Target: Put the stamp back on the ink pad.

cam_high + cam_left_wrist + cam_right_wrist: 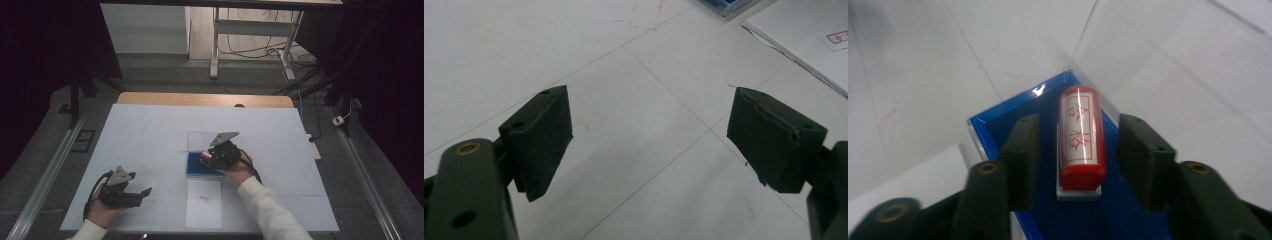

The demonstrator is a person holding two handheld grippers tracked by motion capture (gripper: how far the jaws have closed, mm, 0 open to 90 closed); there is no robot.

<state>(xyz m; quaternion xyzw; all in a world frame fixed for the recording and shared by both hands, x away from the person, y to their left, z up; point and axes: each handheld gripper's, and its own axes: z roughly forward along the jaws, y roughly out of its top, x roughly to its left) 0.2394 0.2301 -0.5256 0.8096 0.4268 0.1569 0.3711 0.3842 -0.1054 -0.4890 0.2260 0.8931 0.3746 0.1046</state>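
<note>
A red cylindrical stamp (1082, 140) with red characters on its label lies on its white base inside a blue-lined box (993, 125). My right gripper (1080, 150) is open, one jaw on each side of the stamp with a small gap at both. In the high view the right gripper (209, 159) hovers over the blue box (196, 169) at the table's middle, with the stamp (204, 155) at its tips. The left gripper (142, 194) rests open at the front left with nothing in it; its jaws (649, 135) stand wide apart over bare white table.
The box's clear lid (200, 139) stands open on its far side. A white sheet (203, 204) with a small red stamped mark (205, 199) lies in front of the box. A white cover (150, 130) spreads over the wooden table.
</note>
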